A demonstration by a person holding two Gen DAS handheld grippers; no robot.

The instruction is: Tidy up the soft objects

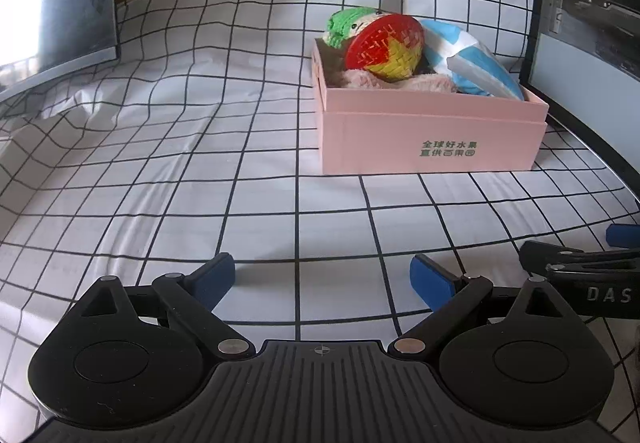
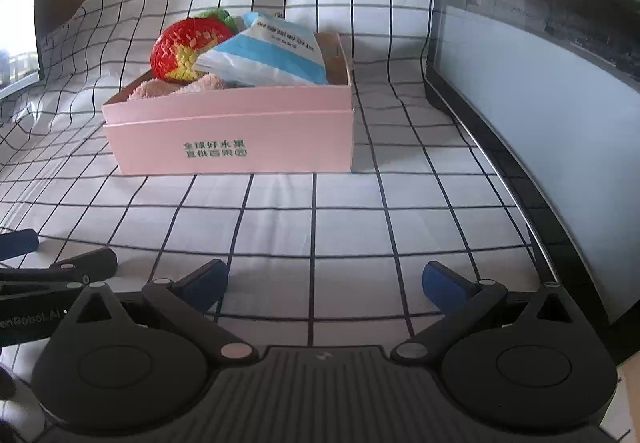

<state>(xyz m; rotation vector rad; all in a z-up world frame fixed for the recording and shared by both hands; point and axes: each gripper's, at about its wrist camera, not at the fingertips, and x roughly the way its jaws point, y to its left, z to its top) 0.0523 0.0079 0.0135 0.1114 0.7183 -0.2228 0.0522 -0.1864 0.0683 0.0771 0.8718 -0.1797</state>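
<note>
Flanking bare cloth [image 1: 200, 203] before box [image 1: 432, 139]

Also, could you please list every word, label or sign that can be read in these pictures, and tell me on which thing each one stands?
"全球好水果 直供百果园": green print on the front of the pink box.
"DAS": white letters, cut off by the frame edge, on the right hand-held gripper as seen from the left wrist.
"enRobotAI": partly cut and blurred, on the left hand-held gripper as seen from the right wrist.
Print on the blue and white packet: too blurred to read.
</note>
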